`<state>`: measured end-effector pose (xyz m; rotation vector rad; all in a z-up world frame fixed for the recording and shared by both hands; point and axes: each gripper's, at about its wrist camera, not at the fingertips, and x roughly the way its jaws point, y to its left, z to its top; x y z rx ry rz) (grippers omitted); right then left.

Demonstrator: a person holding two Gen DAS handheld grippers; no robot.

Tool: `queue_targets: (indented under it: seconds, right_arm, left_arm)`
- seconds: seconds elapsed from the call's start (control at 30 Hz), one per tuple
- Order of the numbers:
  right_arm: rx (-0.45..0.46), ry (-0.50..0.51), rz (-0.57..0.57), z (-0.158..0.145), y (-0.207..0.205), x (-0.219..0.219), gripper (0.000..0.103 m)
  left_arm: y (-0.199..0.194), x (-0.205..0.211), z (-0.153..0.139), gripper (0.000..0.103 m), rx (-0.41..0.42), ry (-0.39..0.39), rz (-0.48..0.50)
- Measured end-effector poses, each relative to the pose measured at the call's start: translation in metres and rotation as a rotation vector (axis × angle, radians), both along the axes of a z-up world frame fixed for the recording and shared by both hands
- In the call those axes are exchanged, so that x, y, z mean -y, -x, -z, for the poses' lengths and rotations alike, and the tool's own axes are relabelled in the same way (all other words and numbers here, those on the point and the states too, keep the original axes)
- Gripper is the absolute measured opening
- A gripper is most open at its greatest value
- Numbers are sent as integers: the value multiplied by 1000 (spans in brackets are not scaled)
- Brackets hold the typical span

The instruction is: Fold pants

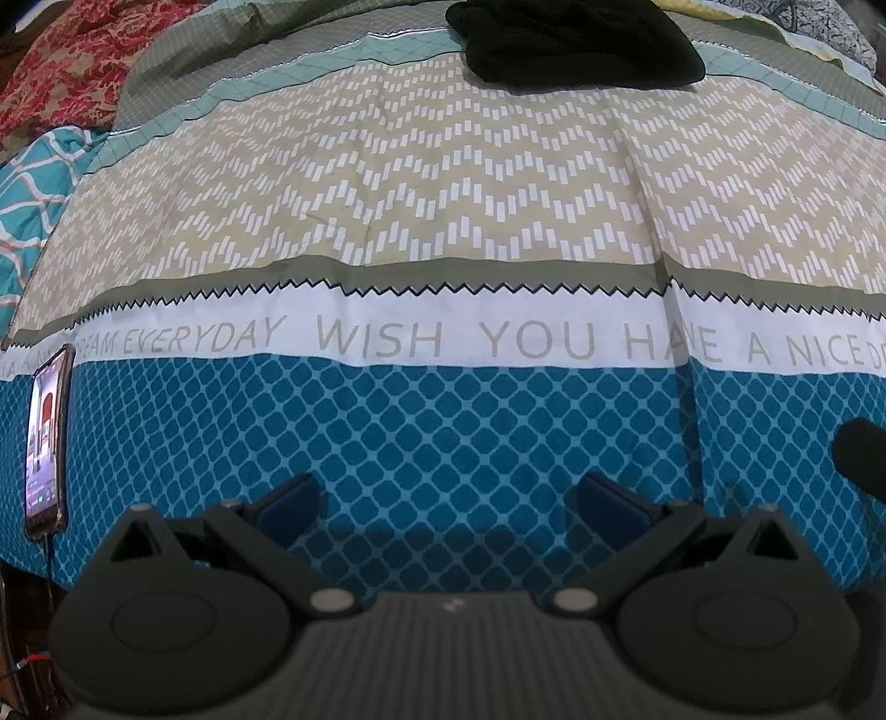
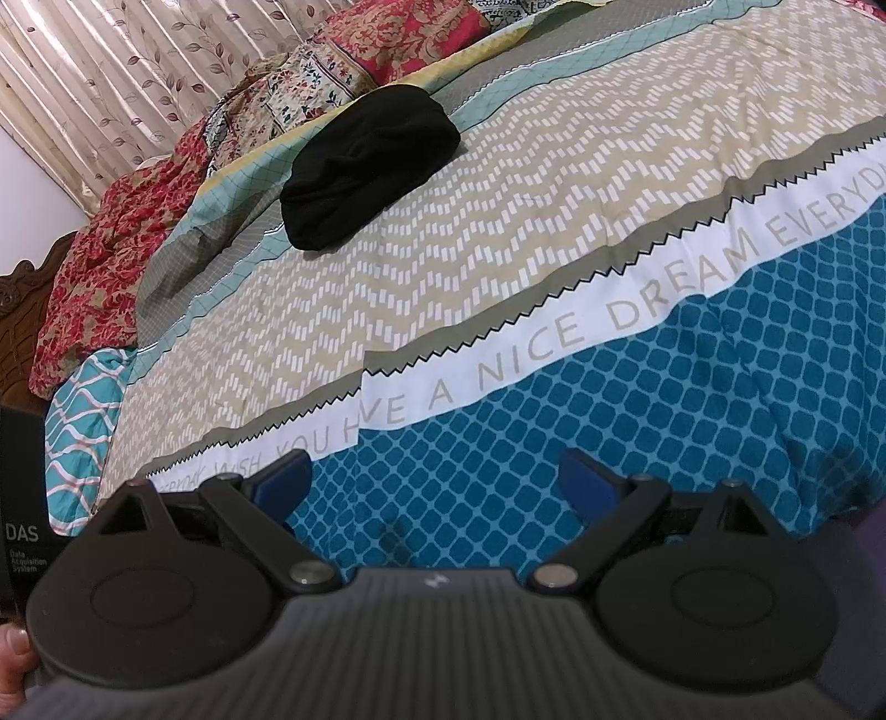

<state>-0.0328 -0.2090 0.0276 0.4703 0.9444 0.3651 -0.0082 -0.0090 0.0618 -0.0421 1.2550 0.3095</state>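
i had both grippers low over the near edge of the bed (image 1: 443, 432), above the blue diamond band of the cover. the left gripper (image 1: 446, 501) had its jaws spread wide with nothing between them, and the right gripper (image 2: 434, 482) was the same, wide apart and empty.

the pants (image 1: 576, 41) lay as a black bundle far across the cover, at the top of the tan zigzag band and over the teal stripe, well apart from both sets of jaws. from the left gripper they sat straight ahead and a little to the right. in the right wrist view the pants (image 2: 371, 166) sat ahead and off to the left, their long axis running slantwise, low left to high right. they looked bunched or rolled, not spread; i could not tell waistband from legs.

i judged the fold had not started. the coming move turned on reach: both arms had to go forward across the whole tan band. which arm was nearer i could not tell. a phone (image 1: 47, 443) lay at the left edge, well clear of that path.
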Motion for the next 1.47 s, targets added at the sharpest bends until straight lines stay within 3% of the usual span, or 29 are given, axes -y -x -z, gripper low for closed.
queue_targets:
  seconds: [0.97, 1.13, 1.27, 1.47]
  right_arm:
    - [-7, -1, 3, 1, -3, 1, 97]
    - [-8, 0, 4, 2, -3, 2, 97]
    - [-9, 1, 3, 2, -3, 2, 97]
    - [-12, 3, 2, 3, -4, 2, 97]
  left_arm:
    - [-1, 0, 4, 103, -3, -13, 10]
    - [-1, 3, 0, 102, 24, -26, 33]
    - [0, 3, -2, 95, 41, -18, 40]
    - [0, 3, -3, 99, 49, 0, 44]
